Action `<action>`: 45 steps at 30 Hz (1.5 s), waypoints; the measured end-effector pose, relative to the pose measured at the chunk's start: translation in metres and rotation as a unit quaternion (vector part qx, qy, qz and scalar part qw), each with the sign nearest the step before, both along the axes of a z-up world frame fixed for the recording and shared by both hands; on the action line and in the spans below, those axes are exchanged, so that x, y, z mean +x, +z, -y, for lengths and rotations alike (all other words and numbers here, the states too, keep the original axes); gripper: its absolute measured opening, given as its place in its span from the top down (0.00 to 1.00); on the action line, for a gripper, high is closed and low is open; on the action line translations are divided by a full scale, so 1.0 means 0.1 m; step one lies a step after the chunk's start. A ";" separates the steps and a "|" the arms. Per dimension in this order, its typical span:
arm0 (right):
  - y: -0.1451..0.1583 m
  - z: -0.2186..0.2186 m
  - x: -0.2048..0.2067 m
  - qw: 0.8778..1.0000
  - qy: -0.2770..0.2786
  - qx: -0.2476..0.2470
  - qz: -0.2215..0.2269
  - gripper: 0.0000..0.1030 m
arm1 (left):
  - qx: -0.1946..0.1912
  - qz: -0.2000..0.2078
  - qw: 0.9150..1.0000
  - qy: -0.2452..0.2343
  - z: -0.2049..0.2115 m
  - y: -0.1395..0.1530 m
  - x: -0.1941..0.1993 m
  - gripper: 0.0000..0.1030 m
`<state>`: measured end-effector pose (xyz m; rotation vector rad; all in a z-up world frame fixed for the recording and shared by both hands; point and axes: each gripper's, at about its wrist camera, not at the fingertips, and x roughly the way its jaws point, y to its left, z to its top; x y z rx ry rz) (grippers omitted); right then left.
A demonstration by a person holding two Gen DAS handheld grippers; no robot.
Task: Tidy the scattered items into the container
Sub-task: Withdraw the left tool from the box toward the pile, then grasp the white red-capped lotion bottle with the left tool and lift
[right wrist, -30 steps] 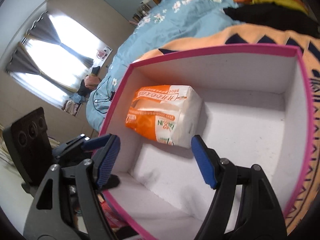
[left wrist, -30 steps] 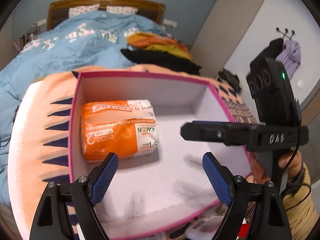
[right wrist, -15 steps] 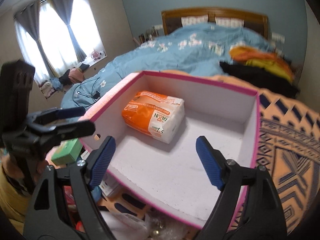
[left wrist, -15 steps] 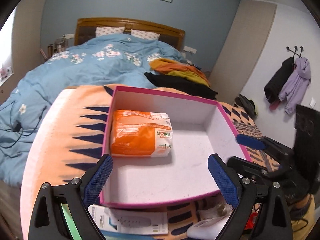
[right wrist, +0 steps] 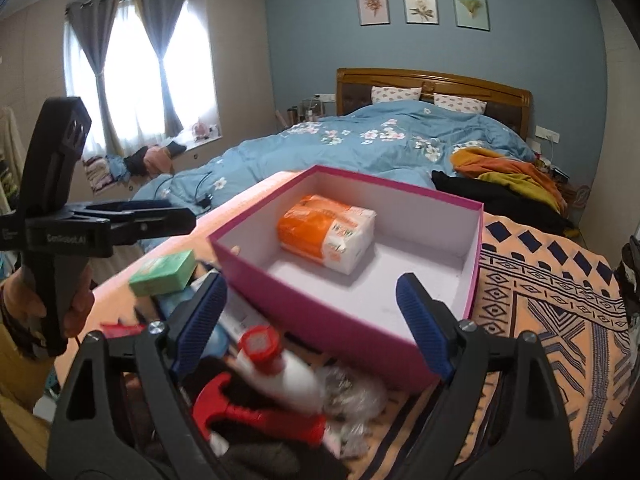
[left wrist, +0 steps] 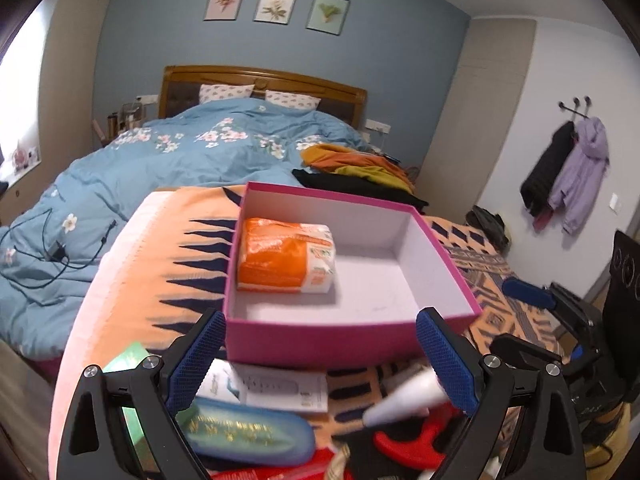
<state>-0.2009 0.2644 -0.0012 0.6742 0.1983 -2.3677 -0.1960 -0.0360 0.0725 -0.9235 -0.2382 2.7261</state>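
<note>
A pink box (left wrist: 320, 338) (right wrist: 332, 322) with a white inside stands on the orange patterned cloth. An orange and white tissue pack (left wrist: 286, 256) (right wrist: 326, 232) lies inside it at the left. My left gripper (left wrist: 318, 356) is open and empty, held in front of the box's near wall. My right gripper (right wrist: 316, 316) is open and empty, above the clutter by the box's near corner. Scattered items lie in front of the box: a white bottle with a red cap (right wrist: 280, 364), a red tool (right wrist: 256, 416), a blue pouch (left wrist: 248, 436), a white carton (left wrist: 272, 386), a green box (right wrist: 164, 272).
A bed with a blue floral duvet (left wrist: 180, 160) lies behind the box, with piled clothes (left wrist: 352, 164) on it. Cables (left wrist: 48, 256) lie on the duvet at the left. Coats (left wrist: 568, 176) hang on the right wall. A crumpled clear wrapper (right wrist: 352, 396) lies by the bottle.
Both grippers have pulled back and up from over the box, so the box now sits farther away and the clutter in front of it has come into view. Both stay open.
</note>
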 end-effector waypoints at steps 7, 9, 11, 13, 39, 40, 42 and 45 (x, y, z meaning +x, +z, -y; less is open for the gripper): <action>0.02 0.01 0.30 0.999 0.025 0.016 -0.019 0.15 | -0.034 -0.008 0.999 -0.025 -0.19 -0.13 0.26 0.05; -0.01 0.00 0.36 0.999 0.028 0.023 -0.025 0.15 | -0.043 -0.008 0.999 -0.025 -0.23 -0.15 0.30 0.05; -0.05 -0.01 0.41 0.999 0.031 0.030 -0.031 0.15 | -0.044 -0.007 0.999 -0.028 -0.25 -0.20 0.33 0.05; -0.09 -0.04 0.44 0.998 0.035 0.035 -0.029 0.15 | -0.044 -0.006 0.999 -0.026 -0.26 -0.24 0.33 0.05; -0.41 -0.56 0.55 0.995 0.064 -0.019 0.068 0.15 | -0.013 0.028 0.994 -0.106 -0.42 -0.43 0.69 0.05; -0.36 -0.59 0.54 0.996 0.060 -0.025 0.067 0.15 | -0.018 0.024 0.993 -0.116 -0.48 -0.40 0.68 0.05; -0.27 -0.66 0.53 0.996 0.057 -0.032 0.059 0.15 | -0.043 0.012 0.990 -0.132 -0.61 -0.36 0.66 0.05; -0.20 -0.70 0.54 0.996 0.063 -0.024 0.053 0.15 | -0.059 0.019 0.988 -0.141 -0.67 -0.36 0.55 0.05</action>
